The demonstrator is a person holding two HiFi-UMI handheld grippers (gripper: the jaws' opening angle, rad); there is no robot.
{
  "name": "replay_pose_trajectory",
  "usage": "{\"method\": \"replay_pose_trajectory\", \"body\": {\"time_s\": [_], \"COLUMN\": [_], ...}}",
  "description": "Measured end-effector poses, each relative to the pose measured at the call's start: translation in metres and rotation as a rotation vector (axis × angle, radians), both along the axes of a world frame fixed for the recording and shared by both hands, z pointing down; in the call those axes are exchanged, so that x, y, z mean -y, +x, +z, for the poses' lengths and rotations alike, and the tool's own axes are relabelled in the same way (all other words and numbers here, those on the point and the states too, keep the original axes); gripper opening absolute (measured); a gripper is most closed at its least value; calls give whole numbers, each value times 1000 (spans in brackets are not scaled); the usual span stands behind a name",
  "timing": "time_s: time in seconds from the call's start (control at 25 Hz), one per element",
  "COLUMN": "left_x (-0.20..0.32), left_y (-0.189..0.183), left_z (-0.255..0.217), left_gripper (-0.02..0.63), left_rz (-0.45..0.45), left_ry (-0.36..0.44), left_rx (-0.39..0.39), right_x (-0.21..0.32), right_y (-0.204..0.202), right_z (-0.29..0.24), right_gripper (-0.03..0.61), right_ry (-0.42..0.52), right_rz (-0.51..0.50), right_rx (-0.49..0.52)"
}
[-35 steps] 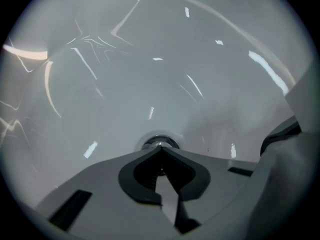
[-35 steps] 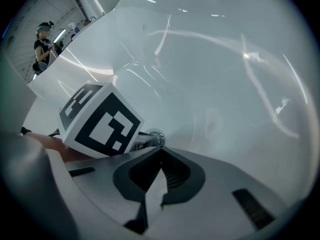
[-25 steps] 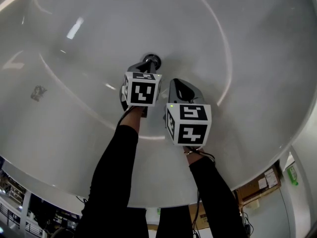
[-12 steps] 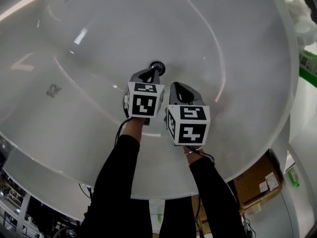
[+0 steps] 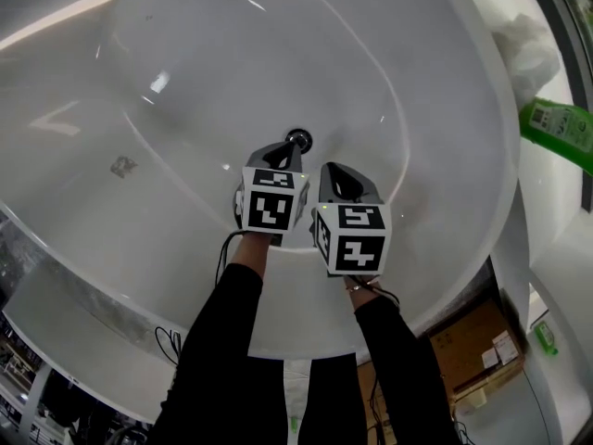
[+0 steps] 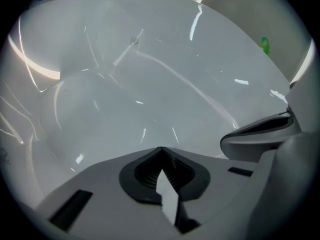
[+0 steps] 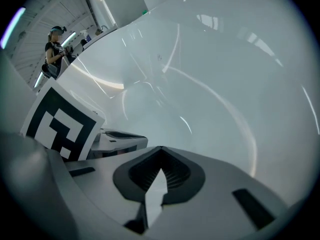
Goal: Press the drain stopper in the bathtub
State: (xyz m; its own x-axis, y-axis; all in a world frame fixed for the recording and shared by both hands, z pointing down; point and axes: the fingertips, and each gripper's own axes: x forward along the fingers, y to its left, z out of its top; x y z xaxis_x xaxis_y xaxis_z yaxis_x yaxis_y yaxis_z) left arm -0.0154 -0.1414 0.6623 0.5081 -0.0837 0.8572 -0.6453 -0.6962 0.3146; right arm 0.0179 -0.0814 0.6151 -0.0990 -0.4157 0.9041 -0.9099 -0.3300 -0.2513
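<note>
The chrome drain stopper (image 5: pixel 298 139) sits in the floor of the white bathtub (image 5: pixel 167 54). My left gripper (image 5: pixel 281 153) is shut, and its tip lies just short of the stopper on the near left. Whether they touch I cannot tell. My right gripper (image 5: pixel 335 171) is shut too and hangs beside it, slightly nearer to me and to the right of the stopper. Neither gripper view shows the stopper. In the left gripper view the shut jaws meet over bare tub wall (image 6: pixel 150 84). The right gripper view shows the same, with the left gripper's marker cube (image 7: pixel 60 123) at its left.
A green bottle (image 5: pixel 559 126) and a white cloth (image 5: pixel 522 46) rest on the ledge past the tub's right rim (image 5: pixel 491 156). Cardboard boxes (image 5: pixel 473 346) stand on the floor below. A person (image 7: pixel 54 46) stands far off beyond the tub.
The head view has swung, so the tub sits lower in the frame and more of its right rim shows. Both grippers stay shut side by side next to the stopper.
</note>
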Motion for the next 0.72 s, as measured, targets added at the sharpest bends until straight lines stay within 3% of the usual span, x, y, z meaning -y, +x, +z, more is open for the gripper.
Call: {"method": "replay_pose_trajectory", "body": {"time_s": [0.72], "left_x": [-4], "left_y": [-25], "left_z": [-98], "left_gripper": [6], "left_rz": [-28], "left_ry": [86], "left_rx": [-68], "right_x": [-9], "right_y": [4], "right_z": [-59], "right_gripper": [2], "right_ry": [66], "right_rz": [5], "right_rx": [7]}}
